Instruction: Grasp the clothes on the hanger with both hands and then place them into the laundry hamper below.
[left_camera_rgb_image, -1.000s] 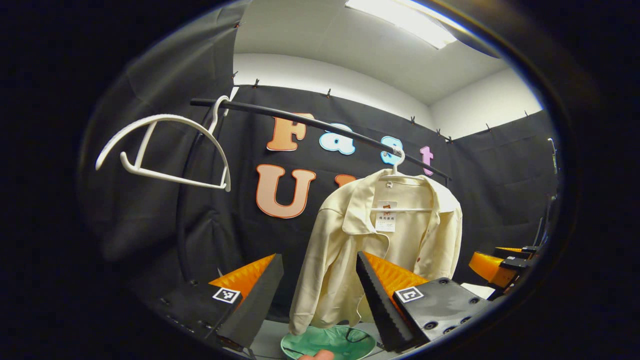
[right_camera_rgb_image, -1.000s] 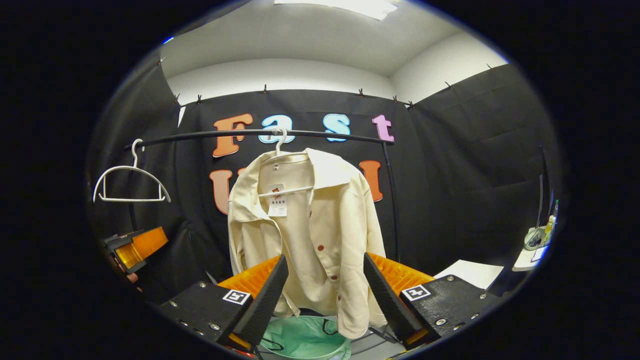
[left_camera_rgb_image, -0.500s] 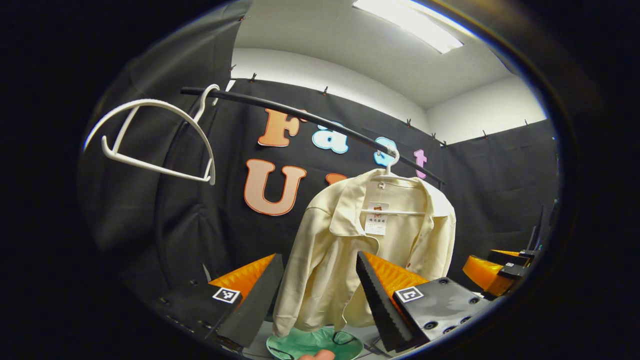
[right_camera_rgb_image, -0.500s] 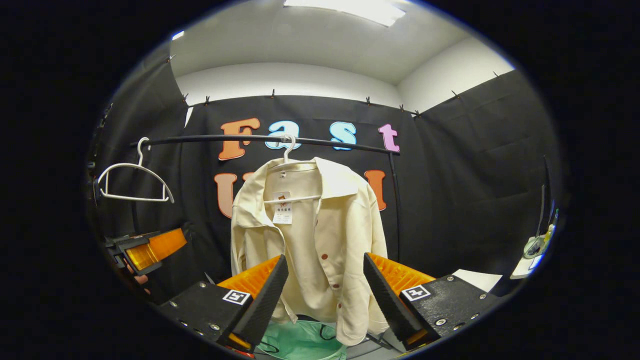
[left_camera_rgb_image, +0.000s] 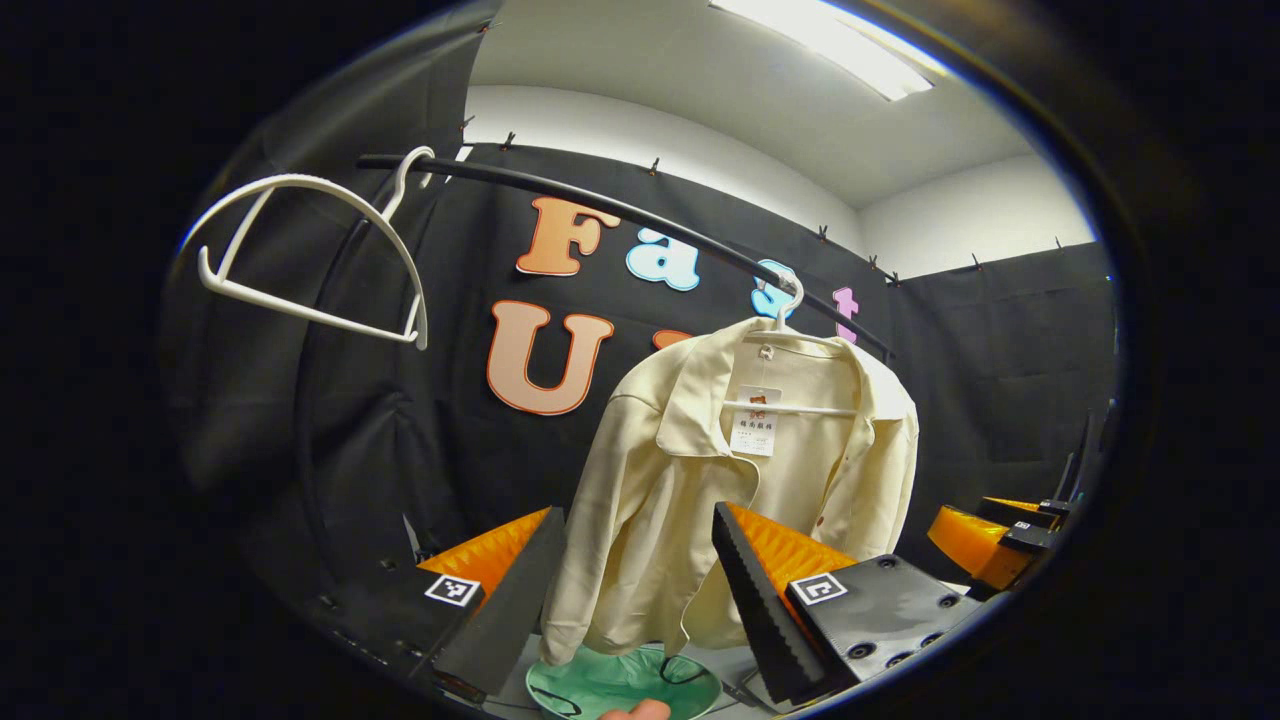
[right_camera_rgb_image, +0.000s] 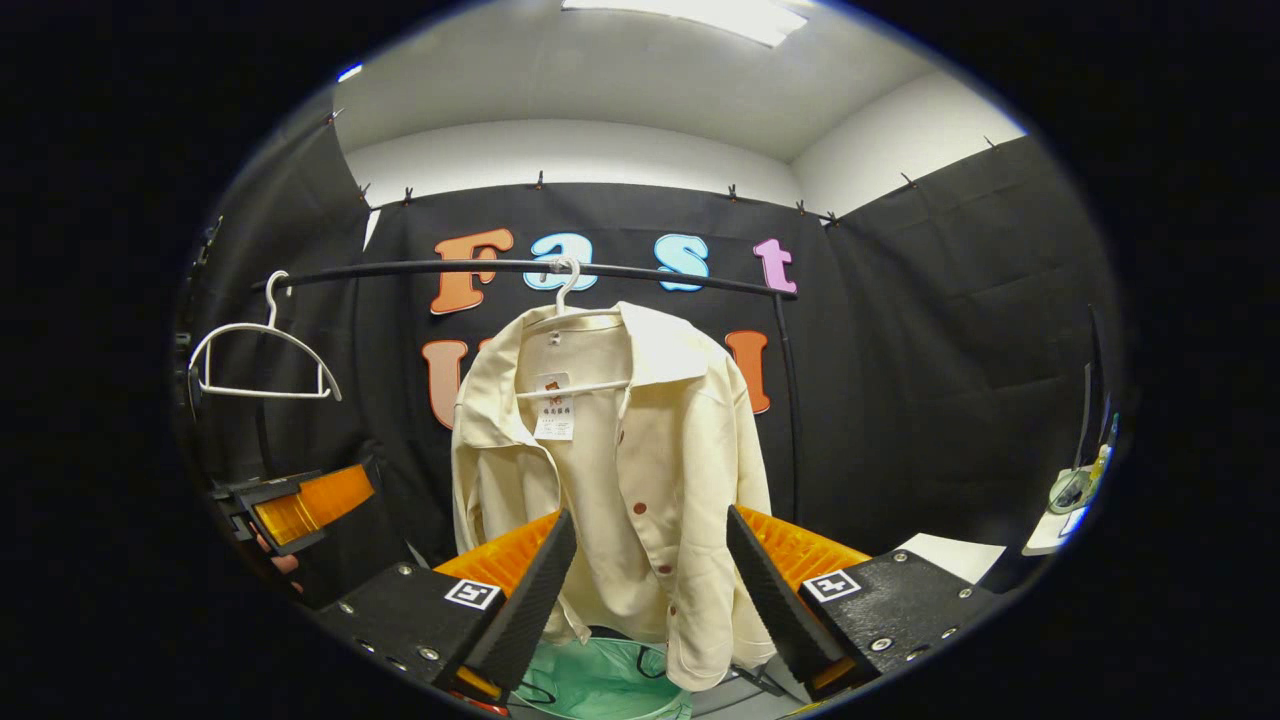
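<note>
Hanging from the rail (right_camera_rgb_image: 520, 267) on its hanger (right_camera_rgb_image: 566, 300), your cream shirt (right_camera_rgb_image: 610, 480) sits ahead of both grippers, left gripper (left_camera_rgb_image: 630, 580) and right gripper (right_camera_rgb_image: 650, 585), jaws spread wide, holding nothing, above the green hamper (right_camera_rgb_image: 600, 680).

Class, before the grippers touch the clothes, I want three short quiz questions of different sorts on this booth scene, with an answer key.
1. True or false: the cream shirt hangs on a hanger on the black rail.
2. How many white hangers are on the rail?
3. The green laundry hamper sits: A) beside the bare hanger, B) below the shirt, C) on the rail.

Key
1. True.
2. Two: one bare, one carrying the shirt.
3. B. Both the left gripper and the right gripper are open and short of the shirt.
</note>
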